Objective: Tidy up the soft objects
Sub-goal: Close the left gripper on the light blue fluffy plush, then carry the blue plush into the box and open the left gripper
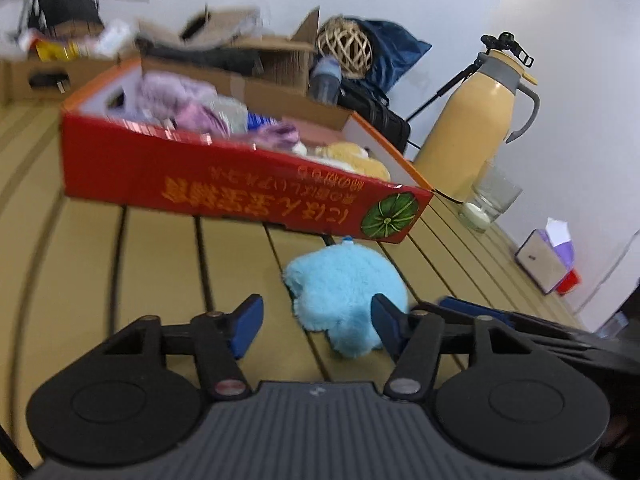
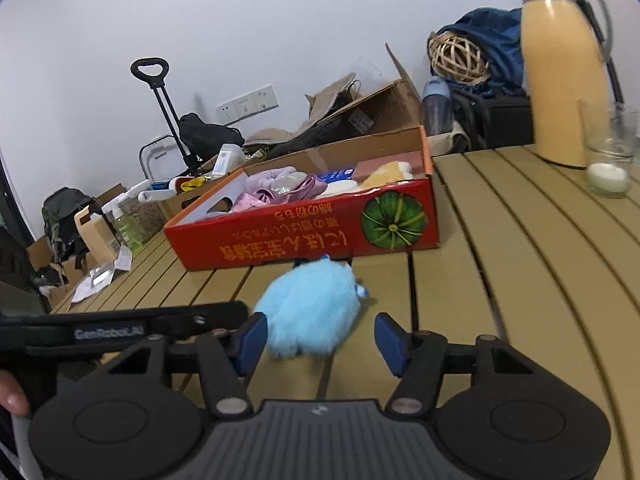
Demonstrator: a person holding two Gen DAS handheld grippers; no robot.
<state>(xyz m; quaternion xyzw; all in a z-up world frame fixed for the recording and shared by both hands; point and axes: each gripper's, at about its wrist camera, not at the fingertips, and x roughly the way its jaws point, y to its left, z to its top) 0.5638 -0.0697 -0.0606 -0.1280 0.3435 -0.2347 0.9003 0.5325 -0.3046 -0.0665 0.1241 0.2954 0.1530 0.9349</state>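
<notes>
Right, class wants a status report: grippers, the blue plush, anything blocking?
Left gripper open, right gripper open, both empty. Blue plush on the slatted table, outside the red box. Nothing between grippers and plush.

In the left wrist view the cardboard boxes behind the red box smear into blur, and its soft contents blur together. The left claw's right finger covers part of the blue plush toy. In the right wrist view the yellow jug is cut off at the top edge, and the red box hides the toy's far edge.
</notes>
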